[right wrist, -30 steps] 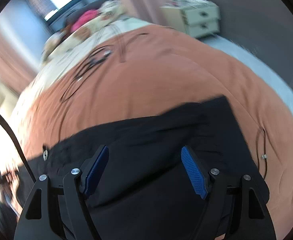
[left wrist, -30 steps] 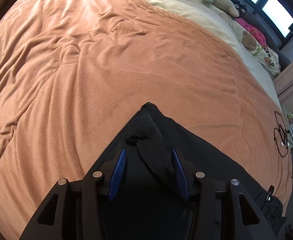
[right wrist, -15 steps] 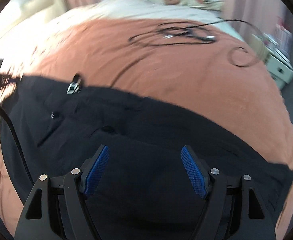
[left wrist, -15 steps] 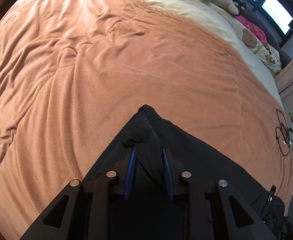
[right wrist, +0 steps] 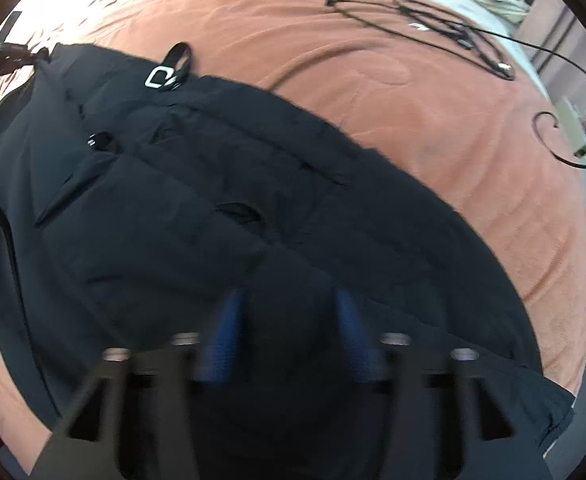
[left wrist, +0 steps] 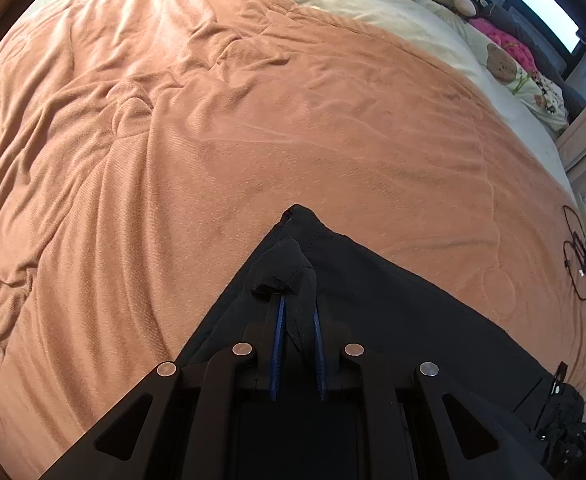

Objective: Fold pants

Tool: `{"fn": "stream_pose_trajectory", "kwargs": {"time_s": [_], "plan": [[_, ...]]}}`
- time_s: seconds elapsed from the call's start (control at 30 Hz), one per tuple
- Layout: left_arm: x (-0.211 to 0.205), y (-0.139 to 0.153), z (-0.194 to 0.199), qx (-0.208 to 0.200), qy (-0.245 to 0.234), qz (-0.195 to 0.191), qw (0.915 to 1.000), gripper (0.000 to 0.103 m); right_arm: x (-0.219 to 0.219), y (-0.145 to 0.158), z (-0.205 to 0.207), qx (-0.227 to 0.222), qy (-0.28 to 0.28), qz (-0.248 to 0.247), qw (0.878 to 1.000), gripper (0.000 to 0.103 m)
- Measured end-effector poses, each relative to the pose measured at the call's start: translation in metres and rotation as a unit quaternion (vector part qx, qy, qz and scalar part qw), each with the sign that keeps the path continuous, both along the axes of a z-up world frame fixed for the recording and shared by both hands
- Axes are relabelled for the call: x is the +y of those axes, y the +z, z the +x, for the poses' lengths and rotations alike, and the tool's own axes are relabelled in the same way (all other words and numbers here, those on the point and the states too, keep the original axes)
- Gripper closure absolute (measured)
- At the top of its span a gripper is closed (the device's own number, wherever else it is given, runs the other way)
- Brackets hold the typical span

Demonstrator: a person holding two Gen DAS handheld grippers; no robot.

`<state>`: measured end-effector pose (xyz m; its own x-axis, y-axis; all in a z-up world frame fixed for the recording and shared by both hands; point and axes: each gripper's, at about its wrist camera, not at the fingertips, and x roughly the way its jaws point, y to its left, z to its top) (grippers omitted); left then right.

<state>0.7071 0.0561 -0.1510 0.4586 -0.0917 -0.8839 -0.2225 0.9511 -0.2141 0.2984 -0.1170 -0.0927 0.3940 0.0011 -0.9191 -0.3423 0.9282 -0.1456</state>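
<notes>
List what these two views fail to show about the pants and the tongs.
- Right tongs, right wrist view: motion-blurred while closing over the black pants; pad contact unreadable.
- Left tongs, left wrist view: closing on a raised fold; the cloth behind is hidden by the tongs' body.
- Pants' near edge: cut off by the frame in both views.

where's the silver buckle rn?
Right wrist view, upper left: the silver buckle sits at the far edge of the black pants, against the orange blanket.

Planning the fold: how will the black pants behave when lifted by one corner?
Probably floppy: the black pants bunch into a soft ridge between the closing left gripper fingers. They likely drape and trail, lying limp on the orange blanket. The buckle may swing.
</notes>
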Motion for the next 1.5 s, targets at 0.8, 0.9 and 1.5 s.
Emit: {"fn": "stream_pose_trajectory", "kwargs": {"time_s": [0.8,0.9,1.5], "plan": [[-0.008,-0.008,0.029,-0.009,0.010,-0.002,0.9999,0.096,0.046,0.007,-0.007,-0.172,-0.120,-0.086,0.974,0.095],[-0.009,-0.009,0.034,0.002,0.005,-0.006,1.0000,0.087,0.045,-0.012,0.012,-0.136,-0.129,-0.083,0.979,0.085],[0.027,0.043,-0.059,-0.026,-0.030,0.011,0.9991,0.031,0.033,0.018,-0.085,-0.156,-0.163,0.038,0.973,0.037]]}}
